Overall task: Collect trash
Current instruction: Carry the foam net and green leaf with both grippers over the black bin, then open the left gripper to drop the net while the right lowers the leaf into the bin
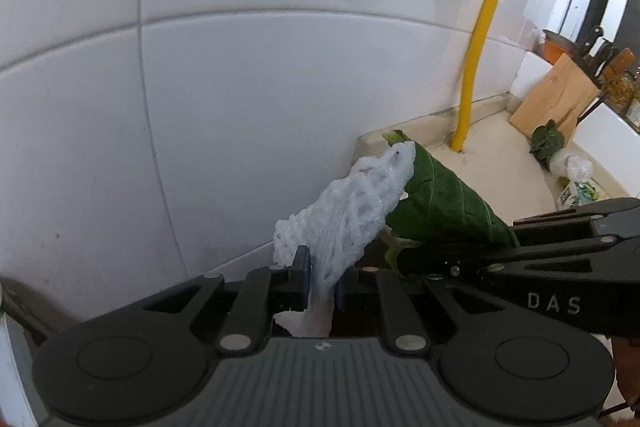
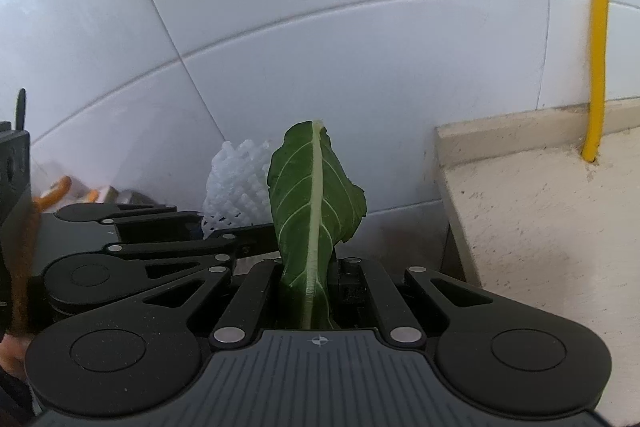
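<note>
Left gripper is clenched on a white foam net sleeve; the blue pads pinch its lower end and the rest stands up and forward, free of any surface. Just to its right, the right gripper is closed on a green leaf, gripped low on the pale midrib, blade upright and slightly curled at the tip. Both grippers sit side by side, near each other, off the edge of the beige counter and in front of the white tiled wall. Further right on the counter: yellow pipe, wooden board leaning at the back, and more trash not yet collected, a second bunch of leaves and a crumpled plastic bottle. No bin visible in either view. Judged step: carrying both pieces to the bin. To do it well: keep both grips firm, since net and leaf are light and floppy; keep the two loads from snagging each other; release only once each hangs clearly over the opening.
</note>
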### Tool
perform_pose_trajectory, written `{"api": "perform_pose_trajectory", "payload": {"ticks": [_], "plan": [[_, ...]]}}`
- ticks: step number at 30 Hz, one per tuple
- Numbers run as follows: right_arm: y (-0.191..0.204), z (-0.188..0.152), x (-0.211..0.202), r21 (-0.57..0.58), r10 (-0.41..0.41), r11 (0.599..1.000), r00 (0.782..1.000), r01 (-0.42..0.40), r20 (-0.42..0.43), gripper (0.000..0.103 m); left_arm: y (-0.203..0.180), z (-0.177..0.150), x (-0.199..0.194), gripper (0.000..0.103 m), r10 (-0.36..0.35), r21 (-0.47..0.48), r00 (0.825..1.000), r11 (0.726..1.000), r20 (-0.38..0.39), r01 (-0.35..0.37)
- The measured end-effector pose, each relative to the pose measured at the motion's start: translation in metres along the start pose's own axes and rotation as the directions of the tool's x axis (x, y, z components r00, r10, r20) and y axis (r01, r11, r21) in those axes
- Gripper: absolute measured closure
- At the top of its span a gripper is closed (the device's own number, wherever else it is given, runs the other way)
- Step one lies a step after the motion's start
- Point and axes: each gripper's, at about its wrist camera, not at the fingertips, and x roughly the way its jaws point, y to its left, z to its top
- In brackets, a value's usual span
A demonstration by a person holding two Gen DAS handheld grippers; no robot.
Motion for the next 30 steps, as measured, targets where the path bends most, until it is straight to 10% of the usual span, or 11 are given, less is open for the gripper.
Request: {"api": "perform_pose_trajectory", "payload": {"ticks": [17,30], "plan": [[-0.01,-0.023,0.087,0.064,-0.02,0.997,0.982,0.033,-0.19,0.097,0.032,-0.019,0.061,0.093,0.054,-0.096,0.978,0.993,-0.203,-0.074],[-0.029,-0.028,0.139,0.146,-0.018,0.987,0.956,0.063,-0.291,0.076,0.045,-0.026,0.091,0.079,0.096,-0.137,0.939,0.979,-0.332,-0.149]]}}
